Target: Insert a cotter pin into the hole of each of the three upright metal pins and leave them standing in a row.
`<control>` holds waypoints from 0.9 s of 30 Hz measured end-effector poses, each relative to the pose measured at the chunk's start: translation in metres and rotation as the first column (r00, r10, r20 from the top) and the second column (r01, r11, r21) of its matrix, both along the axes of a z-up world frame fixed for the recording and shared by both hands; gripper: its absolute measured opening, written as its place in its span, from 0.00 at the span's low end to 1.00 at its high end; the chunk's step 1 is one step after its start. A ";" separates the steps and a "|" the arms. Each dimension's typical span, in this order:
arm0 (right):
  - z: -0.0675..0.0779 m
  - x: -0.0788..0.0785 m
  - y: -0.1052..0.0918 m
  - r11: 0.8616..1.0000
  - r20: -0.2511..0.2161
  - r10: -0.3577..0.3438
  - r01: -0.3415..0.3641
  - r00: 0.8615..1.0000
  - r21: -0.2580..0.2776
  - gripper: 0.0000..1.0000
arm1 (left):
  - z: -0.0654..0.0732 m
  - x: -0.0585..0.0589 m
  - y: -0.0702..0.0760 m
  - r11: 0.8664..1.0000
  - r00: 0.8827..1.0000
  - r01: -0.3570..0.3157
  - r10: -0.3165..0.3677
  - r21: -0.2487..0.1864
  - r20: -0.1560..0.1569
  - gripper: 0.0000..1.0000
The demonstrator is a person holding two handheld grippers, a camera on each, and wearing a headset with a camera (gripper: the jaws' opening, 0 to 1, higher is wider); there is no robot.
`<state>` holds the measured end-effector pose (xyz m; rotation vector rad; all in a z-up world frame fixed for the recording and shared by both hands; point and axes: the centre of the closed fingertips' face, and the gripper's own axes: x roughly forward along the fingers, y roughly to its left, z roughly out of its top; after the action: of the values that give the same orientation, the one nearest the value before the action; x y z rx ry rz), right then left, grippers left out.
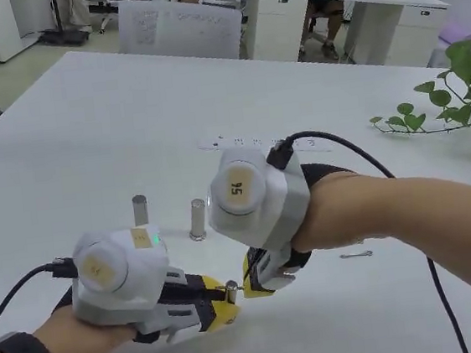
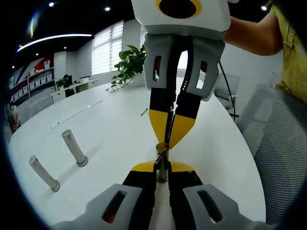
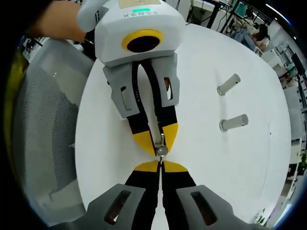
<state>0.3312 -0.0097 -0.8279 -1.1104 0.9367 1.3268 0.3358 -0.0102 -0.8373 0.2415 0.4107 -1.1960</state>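
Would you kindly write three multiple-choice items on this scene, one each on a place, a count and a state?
1. Where is the loose cotter pin? A in a tray; B on the table beside the right forearm; C in a standing pin.
2. How many metal pins stand on the table? A one; B two; C three.
3. The left gripper is: A open; B shut on a cable; C shut on a metal pin.
Answers: B, it lies on bare tabletop; B, two stand, a third is held; C, its jaws clamp the pin.
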 end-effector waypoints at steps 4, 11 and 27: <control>0.000 -0.001 0.002 1.000 -0.002 0.007 -0.007 1.000 0.008 0.01 | 0.000 0.000 0.000 1.000 1.000 0.002 -0.002 0.000 0.001 0.07; 0.001 -0.001 0.006 1.000 0.000 0.016 -0.016 1.000 0.023 0.01 | 0.000 0.000 -0.001 1.000 1.000 0.003 -0.003 0.000 0.001 0.07; 0.002 -0.002 0.009 0.998 -0.023 -0.020 0.021 1.000 0.056 0.07 | -0.001 0.002 0.000 1.000 1.000 -0.002 0.002 -0.005 0.001 0.07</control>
<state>0.3295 -0.0008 -0.8254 -1.0423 0.9196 1.3435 0.3375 -0.0101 -0.8379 0.2379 0.4068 -1.1951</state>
